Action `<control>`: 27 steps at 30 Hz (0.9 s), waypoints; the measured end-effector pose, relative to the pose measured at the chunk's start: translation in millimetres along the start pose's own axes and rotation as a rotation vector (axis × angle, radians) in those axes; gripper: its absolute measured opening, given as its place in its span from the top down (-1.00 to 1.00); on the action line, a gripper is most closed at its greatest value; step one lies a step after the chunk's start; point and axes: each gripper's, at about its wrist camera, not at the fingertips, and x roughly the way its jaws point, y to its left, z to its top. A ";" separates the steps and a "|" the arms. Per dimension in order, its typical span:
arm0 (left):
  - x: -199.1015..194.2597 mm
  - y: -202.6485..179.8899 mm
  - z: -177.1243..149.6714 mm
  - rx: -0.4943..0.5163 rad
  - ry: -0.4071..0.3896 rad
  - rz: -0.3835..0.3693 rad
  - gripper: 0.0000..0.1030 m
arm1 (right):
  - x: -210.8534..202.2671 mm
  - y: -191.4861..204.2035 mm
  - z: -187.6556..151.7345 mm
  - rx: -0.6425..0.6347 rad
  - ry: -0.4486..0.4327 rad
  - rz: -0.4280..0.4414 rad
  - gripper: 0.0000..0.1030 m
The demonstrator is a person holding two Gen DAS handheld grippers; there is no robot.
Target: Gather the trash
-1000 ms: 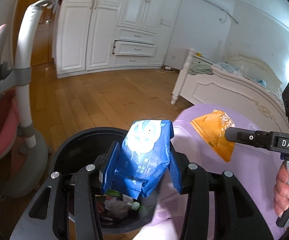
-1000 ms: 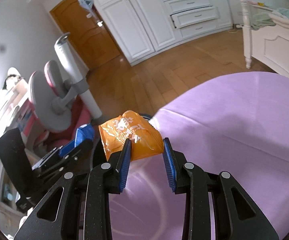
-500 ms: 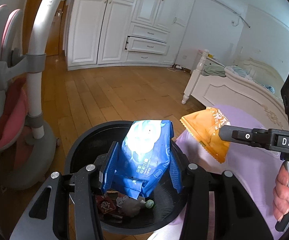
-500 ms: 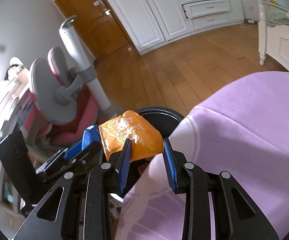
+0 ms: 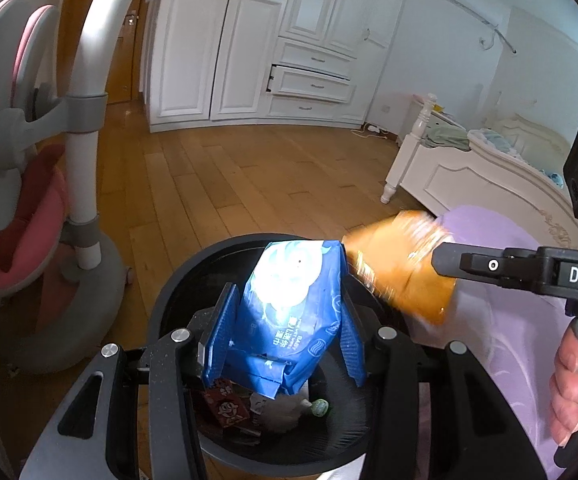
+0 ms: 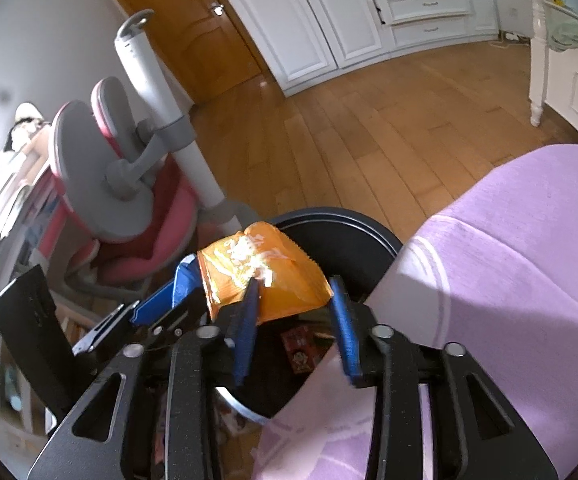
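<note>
A blue wet-wipe pack [image 5: 293,312] stands upright between the pads of my left gripper [image 5: 289,300], which is shut on it above a black round bin [image 5: 193,276]; the jaws are starting to open. Beside the pack hangs an orange snack packet [image 5: 401,272], blurred, at the tip of my right gripper [image 5: 445,256]. In the right wrist view the orange packet [image 6: 261,268] lies loose across the opening jaws of the right gripper [image 6: 293,284], leaning on the left finger [image 6: 249,304], over the bin [image 6: 369,232]. The left gripper [image 6: 161,312] shows at the left.
Wrappers, among them a red one [image 5: 225,404], lie in the bin. A purple bedspread [image 6: 509,280] borders the bin on the right. A pink and grey chair [image 6: 129,200] stands left of it. A white bed [image 5: 469,176] and wardrobes lie beyond the wooden floor. A hand [image 5: 573,380] holds the right gripper's handle.
Both grippers have moved from over the purple bedspread to over the bin. The right jaws have widened, and the orange packet now looks blurred and loose.
</note>
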 end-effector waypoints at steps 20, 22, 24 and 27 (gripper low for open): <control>-39.1 -57.7 5.6 0.053 -0.110 0.001 -0.89 | -74.5 -51.3 -40.5 0.104 -0.101 -0.022 -0.46; -42.8 -72.9 5.7 0.078 -0.109 -0.021 -0.89 | -88.7 -57.6 -47.4 0.100 -0.123 -0.052 -0.46; -46.7 -93.1 3.9 0.105 -0.114 -0.033 -0.89 | -107.6 -65.8 -56.9 0.089 -0.160 -0.105 -0.57; -50.7 -120.9 -1.0 0.148 -0.135 -0.053 -0.89 | -135.9 -77.9 -72.2 0.071 -0.219 -0.208 -0.62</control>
